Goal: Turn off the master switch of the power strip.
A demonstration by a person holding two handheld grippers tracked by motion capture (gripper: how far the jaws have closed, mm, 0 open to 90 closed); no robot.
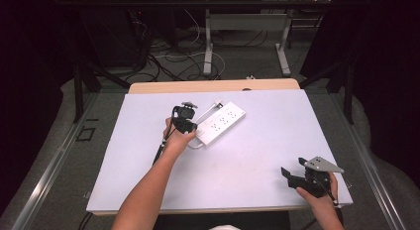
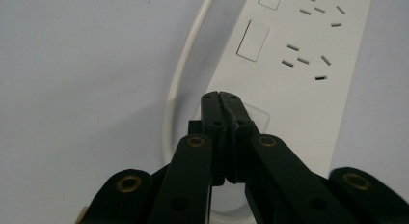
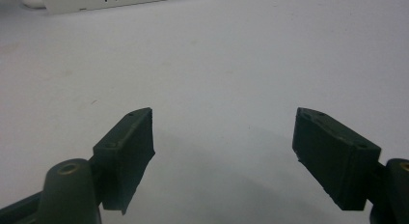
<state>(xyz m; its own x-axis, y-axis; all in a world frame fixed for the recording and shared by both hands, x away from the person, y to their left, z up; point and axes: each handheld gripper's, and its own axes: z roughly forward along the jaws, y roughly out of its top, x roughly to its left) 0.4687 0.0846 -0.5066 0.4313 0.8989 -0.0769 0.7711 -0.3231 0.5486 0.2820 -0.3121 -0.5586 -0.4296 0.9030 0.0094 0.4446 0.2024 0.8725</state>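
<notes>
White power strip (image 1: 221,123) lies on the table (image 1: 247,160), the left gripper (image 2: 224,101), jaws pinched together, poking its end switch (image 2: 255,115), apparently to press it, while the right gripper (image 3: 224,137) waits wide apart.

High view looks down and forward over the whole table (image 1: 148,190). Left gripper view sits very close above the power strip (image 2: 299,89), facing down. Right gripper view skims low across the table, the same power strip far off at its top edge.

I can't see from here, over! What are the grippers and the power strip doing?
Left hand-held gripper shut, tips over power strip switch end. Right hand-held gripper open, empty, parked near table corner. Nothing in the way.
</notes>
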